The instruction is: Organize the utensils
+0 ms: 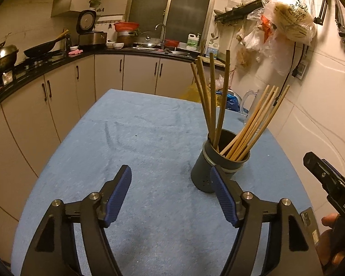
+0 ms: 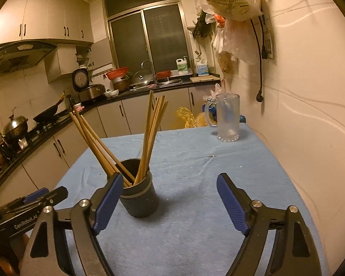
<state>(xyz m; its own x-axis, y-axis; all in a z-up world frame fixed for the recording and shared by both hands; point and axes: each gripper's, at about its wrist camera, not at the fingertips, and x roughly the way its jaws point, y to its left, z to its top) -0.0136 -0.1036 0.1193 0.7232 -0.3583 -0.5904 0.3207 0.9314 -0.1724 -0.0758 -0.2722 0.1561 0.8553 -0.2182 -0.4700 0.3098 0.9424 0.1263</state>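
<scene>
A dark grey utensil holder (image 1: 203, 172) (image 2: 141, 197) stands upright on the blue cloth of the table (image 1: 149, 138) (image 2: 195, 161). Several wooden chopsticks (image 1: 248, 128) (image 2: 149, 138) lean inside it in two bunches. My left gripper (image 1: 171, 179) is open with nothing between its blue pads; its right fingertip (image 1: 218, 179) sits just in front of the holder. My right gripper (image 2: 170, 184) is open and empty too, and its left fingertip (image 2: 115, 184) overlaps the holder's rim in the picture. Each gripper shows at the edge of the other's view, the right gripper (image 1: 322, 177) and the left gripper (image 2: 41, 197).
A clear glass mug (image 2: 226, 119) stands at the table's far right corner by the tiled wall. Plastic bags (image 1: 287, 18) hang on that wall above it. Beyond the table runs a kitchen counter (image 1: 57, 55) with a wok, pots, a rice cooker and a sink.
</scene>
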